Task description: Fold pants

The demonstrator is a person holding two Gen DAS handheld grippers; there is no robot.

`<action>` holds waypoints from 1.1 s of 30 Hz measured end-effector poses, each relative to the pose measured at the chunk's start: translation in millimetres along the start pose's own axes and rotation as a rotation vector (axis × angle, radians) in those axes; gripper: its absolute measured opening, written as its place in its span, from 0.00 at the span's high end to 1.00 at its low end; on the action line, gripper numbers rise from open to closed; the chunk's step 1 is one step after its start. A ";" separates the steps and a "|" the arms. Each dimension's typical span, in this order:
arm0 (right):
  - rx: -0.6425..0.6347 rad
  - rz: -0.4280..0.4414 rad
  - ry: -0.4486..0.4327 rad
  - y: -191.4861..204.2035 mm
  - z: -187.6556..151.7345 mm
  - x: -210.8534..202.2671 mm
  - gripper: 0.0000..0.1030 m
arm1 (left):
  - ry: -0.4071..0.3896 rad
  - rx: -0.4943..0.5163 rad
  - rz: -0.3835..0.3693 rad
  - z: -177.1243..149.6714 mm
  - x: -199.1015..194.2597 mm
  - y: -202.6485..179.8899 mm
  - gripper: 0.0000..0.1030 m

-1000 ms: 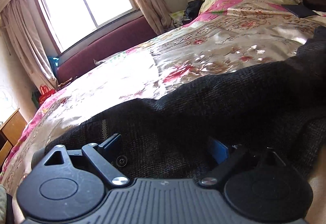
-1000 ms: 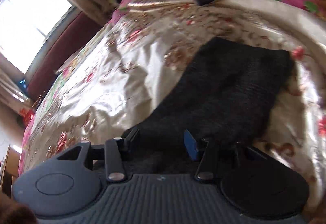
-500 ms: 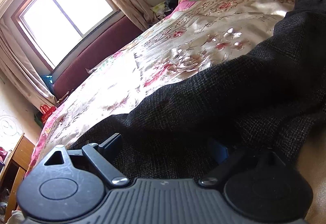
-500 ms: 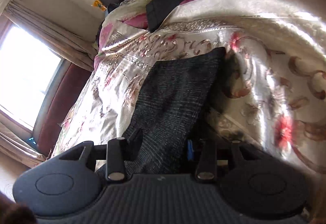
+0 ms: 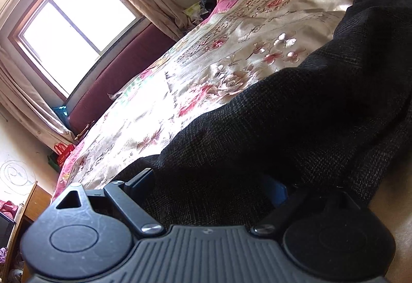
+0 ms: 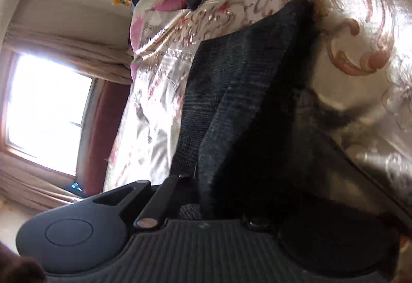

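Left wrist view: the left tongs [image 5: 211, 187], spread wide, have lifted the dark grey woven pants [image 5: 296, 128] higher off the floral satin bed [image 5: 206, 71]; the right tongs [image 6: 206, 195] have rolled sideways, seemingly clamping cloth, so the fold is underway.

pants [image 5: 296, 123]: coarse matt woven cloth | bedspread [image 5: 231, 56]: glossy smooth satin | left tool [image 5: 213, 185]: matt ribbed plastic
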State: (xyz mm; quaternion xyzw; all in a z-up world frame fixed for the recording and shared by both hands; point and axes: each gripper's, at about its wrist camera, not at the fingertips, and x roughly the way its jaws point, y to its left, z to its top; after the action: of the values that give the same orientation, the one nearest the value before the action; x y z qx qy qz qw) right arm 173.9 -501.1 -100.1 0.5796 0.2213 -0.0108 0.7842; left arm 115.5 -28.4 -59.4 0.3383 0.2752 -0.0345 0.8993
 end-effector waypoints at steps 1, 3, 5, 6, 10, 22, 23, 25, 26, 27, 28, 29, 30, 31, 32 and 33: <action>0.007 0.049 -0.034 11.0 7.6 -13.4 0.95 | -0.013 -0.002 -0.009 4.1 -4.7 -0.4 0.01; -0.022 0.179 -0.108 37.0 19.2 -53.3 0.95 | -0.050 -0.003 -0.027 12.6 -13.1 -4.8 0.01; -0.153 0.201 -0.221 60.7 21.2 -91.1 0.95 | -0.068 0.011 -0.066 19.1 -12.8 -15.7 0.00; -0.198 0.177 -0.251 63.9 21.9 -97.6 0.95 | -0.059 0.028 -0.080 21.0 -8.0 -25.3 0.00; -0.203 -0.077 -0.141 43.7 31.4 -70.2 0.95 | -0.045 0.089 -0.080 25.0 5.5 -48.5 0.00; -0.226 -0.185 -0.161 38.8 34.7 -70.7 0.93 | -0.114 0.172 -0.280 30.5 -27.7 -53.2 0.08; -0.248 -0.262 -0.134 38.5 35.8 -69.3 0.87 | -0.111 0.152 -0.295 28.5 -32.1 -50.9 0.07; -0.267 -0.358 -0.097 35.3 35.4 -75.0 0.78 | -0.114 0.161 -0.299 21.5 -38.5 -48.2 0.07; -0.293 -0.366 -0.085 35.4 30.9 -84.3 0.79 | -0.121 0.177 -0.284 17.2 -41.0 -46.8 0.07; -0.325 -0.382 -0.086 38.5 23.8 -95.1 0.78 | -0.122 0.187 -0.273 12.7 -43.6 -44.1 0.07; -0.387 -0.422 -0.095 45.6 13.0 -107.8 0.77 | -0.121 0.182 -0.272 8.6 -46.7 -38.7 0.07; -0.490 -0.475 -0.112 56.3 -2.0 -120.3 0.77 | -0.118 0.165 -0.275 4.8 -49.4 -32.0 0.07; -0.598 -0.526 -0.123 67.8 -18.9 -129.3 0.76 | -0.113 0.147 -0.277 1.0 -52.1 -25.4 0.07; -0.700 -0.550 -0.114 78.8 -36.8 -134.9 0.76 | -0.111 0.134 -0.271 -2.1 -54.0 -18.9 0.07; -0.812 -0.537 -0.079 91.4 -59.0 -137.3 0.76 | -0.110 0.127 -0.262 -5.2 -55.9 -13.6 0.07; -0.898 -0.496 -0.024 102.6 -80.6 -135.4 0.76 | -0.110 0.125 -0.247 -9.2 -56.5 -7.6 0.07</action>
State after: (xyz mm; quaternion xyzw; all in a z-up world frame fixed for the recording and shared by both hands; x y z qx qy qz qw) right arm 52.9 -426.2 22.8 0.1154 0.3259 -0.1071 0.9322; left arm 61.5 -35.4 -40.3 0.3546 0.2624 -0.1806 0.8791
